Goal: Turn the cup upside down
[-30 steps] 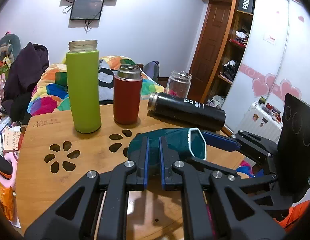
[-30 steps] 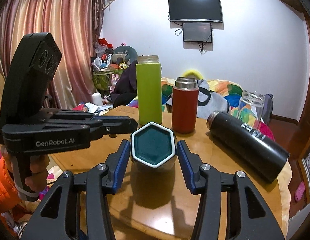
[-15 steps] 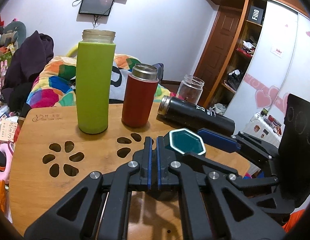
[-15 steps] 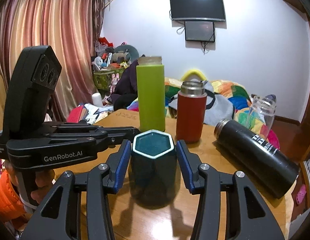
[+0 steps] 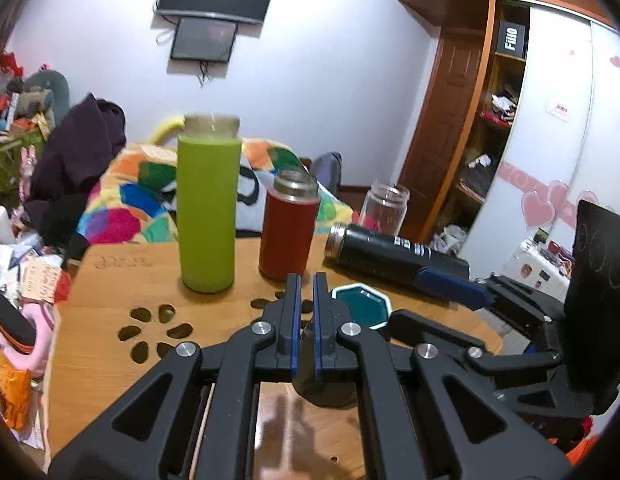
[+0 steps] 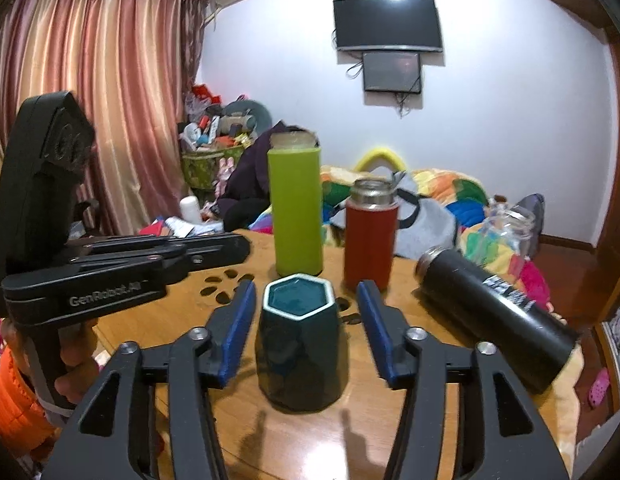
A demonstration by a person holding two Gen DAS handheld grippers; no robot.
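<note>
Home bedroom: colourful quilt on bed, wardrobe, wall TV, pink curtains.

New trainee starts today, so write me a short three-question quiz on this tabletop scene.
1. True or false: the black bottle lies on its side on the table.
2. The right gripper at the teal cup is: A) open, fingers either side, B) clamped on it.
3. Fill in: the tallest standing bottle is ____.
Key: 1 true; 2 A; 3 green.
</note>
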